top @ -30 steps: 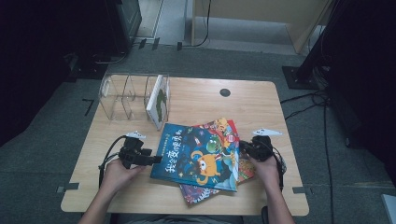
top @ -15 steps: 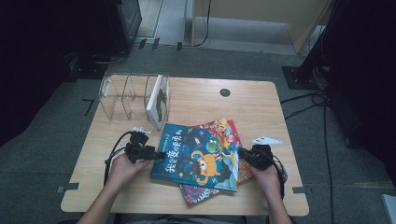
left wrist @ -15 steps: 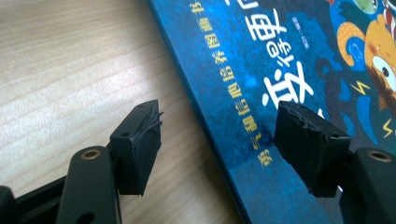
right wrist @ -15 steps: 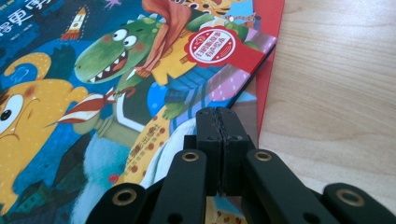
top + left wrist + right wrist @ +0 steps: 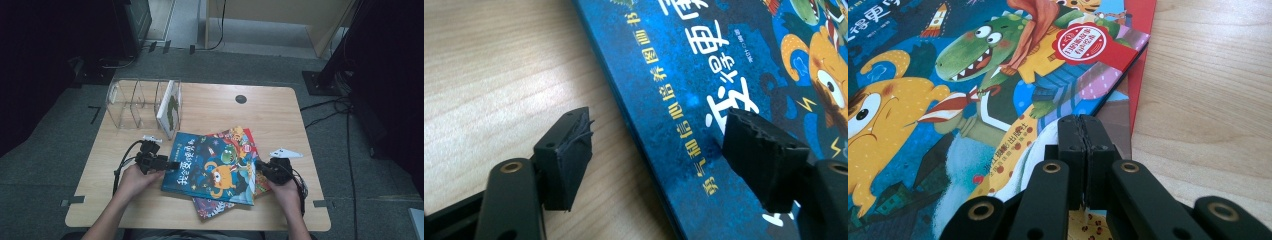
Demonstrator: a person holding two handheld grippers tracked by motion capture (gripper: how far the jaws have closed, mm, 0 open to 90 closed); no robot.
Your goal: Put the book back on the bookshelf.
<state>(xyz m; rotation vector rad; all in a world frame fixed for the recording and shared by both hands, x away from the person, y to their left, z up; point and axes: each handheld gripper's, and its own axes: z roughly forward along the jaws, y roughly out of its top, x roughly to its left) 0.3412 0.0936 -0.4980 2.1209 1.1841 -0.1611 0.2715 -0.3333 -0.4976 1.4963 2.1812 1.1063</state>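
Straddling the near-left edge of the blue picture book (image 5: pixel 704 100), the left hand-held gripper (image 5: pixel 656 150) has its jaws spread wide, having just been opening, one pad over the desk (image 5: pixel 210 107), the other over the cover, neither pressing. The book lies flat atop a stack of books (image 5: pixel 247 145) mid-desk. The right hand-held gripper (image 5: pixel 1081 135) sits pinched together, empty, at the stack's right edge.

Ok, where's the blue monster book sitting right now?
In the high view the blue monster book lies on top of the book pile at the table's near middle, between the left claw and right claw, just right of the clear rack.
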